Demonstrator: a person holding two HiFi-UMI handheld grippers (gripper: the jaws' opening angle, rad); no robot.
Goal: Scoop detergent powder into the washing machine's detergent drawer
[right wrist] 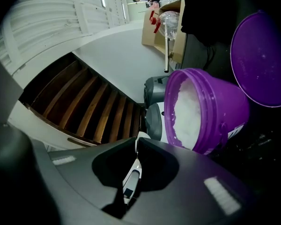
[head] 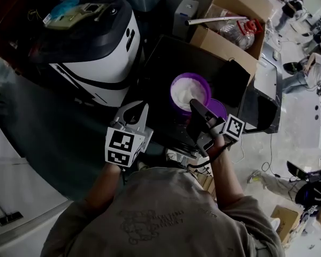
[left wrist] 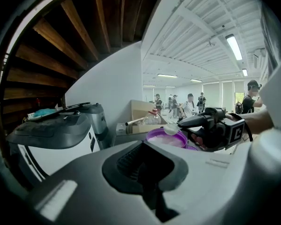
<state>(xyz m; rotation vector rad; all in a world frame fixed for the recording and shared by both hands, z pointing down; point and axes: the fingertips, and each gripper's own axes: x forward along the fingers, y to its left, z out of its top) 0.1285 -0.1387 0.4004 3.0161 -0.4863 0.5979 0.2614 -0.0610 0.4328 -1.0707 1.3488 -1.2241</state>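
A purple tub (head: 190, 92) full of white detergent powder stands on a black surface, with its purple lid (head: 218, 109) beside it on the right. My right gripper (head: 199, 110) reaches over the tub's near rim, shut on the handle of a white scoop (right wrist: 131, 178). The left gripper view shows the scoop's bowl (left wrist: 171, 130) heaped with powder just above the tub (left wrist: 167, 138). The tub (right wrist: 201, 111) fills the right gripper view. My left gripper (head: 132, 114) hovers left of the tub, shut and holding nothing. The white washing machine (head: 91, 42) with a dark lid stands at the far left; I cannot make out its drawer.
A cardboard box (head: 230, 20) holding a plastic bottle sits behind the tub. A second dark box (head: 262, 108) is to the right. People stand and sit at the far right (head: 305, 63). A wooden stair underside (left wrist: 61, 46) hangs overhead at the left.
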